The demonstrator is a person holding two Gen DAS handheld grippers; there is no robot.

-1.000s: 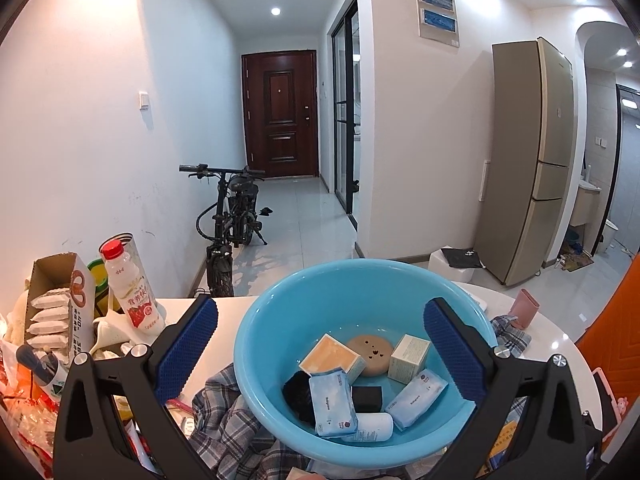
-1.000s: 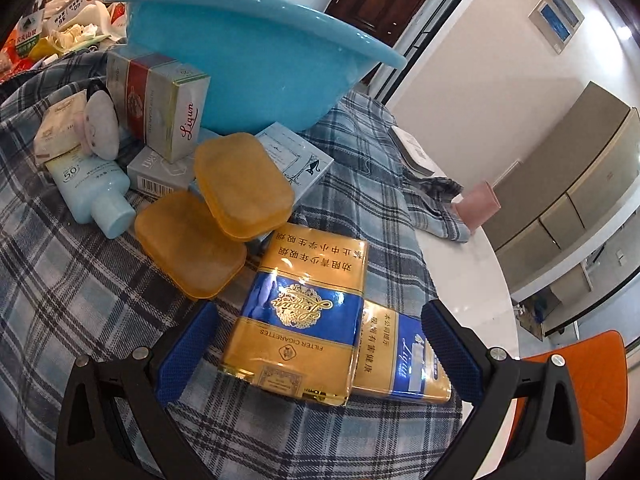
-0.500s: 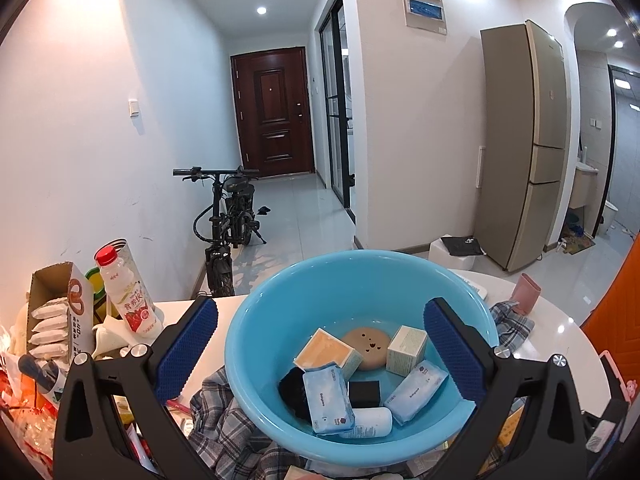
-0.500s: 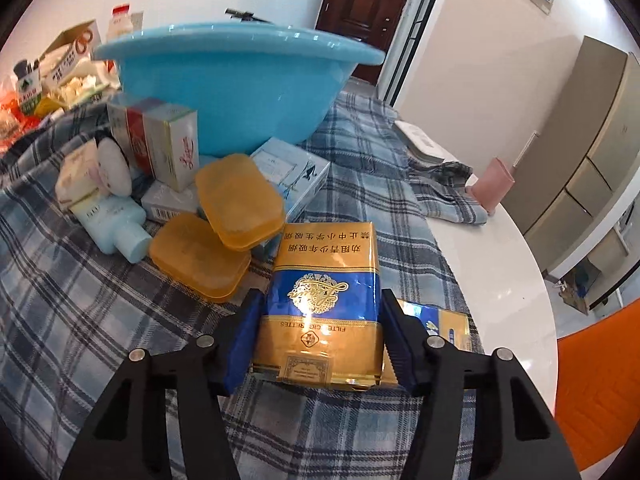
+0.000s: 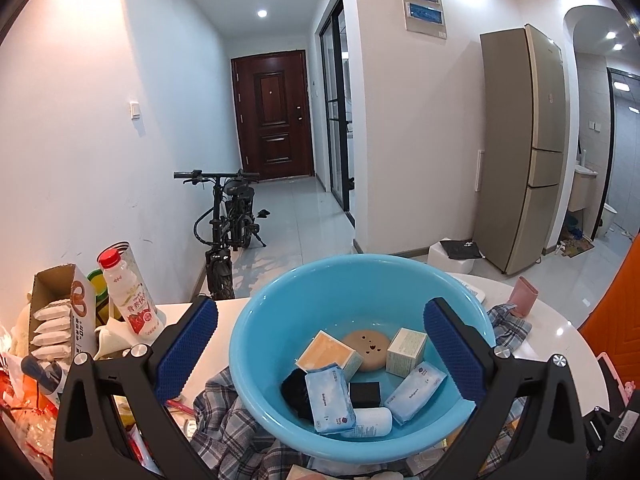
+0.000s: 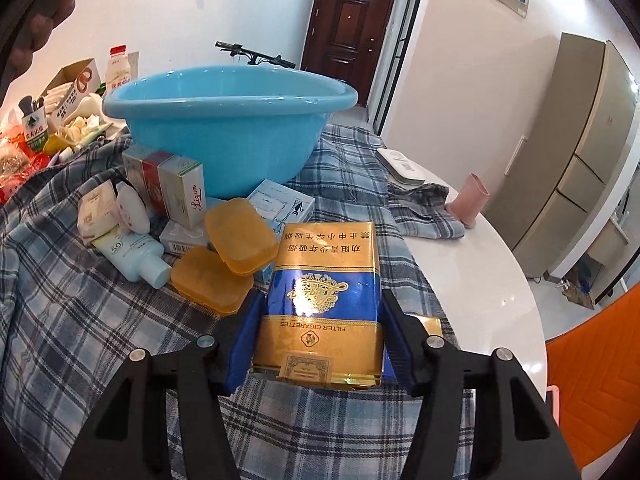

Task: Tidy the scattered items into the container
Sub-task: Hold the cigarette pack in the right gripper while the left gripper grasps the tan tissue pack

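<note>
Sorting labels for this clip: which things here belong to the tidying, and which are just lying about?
Job: blue basin, cigarette carton in the right gripper, amber soap cases, sunscreen tube.
Lying about: pink cup, milk bottle, bicycle.

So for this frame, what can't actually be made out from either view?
- Second gold carton, right wrist view: mostly hidden behind the gripped cigarette carton and the right gripper.
- Basin contents, right wrist view: hidden by its wall.
- Black item in the basin, left wrist view: half covered by a blue packet; unidentifiable.
- Table's near edge, left wrist view: behind the left gripper.
</note>
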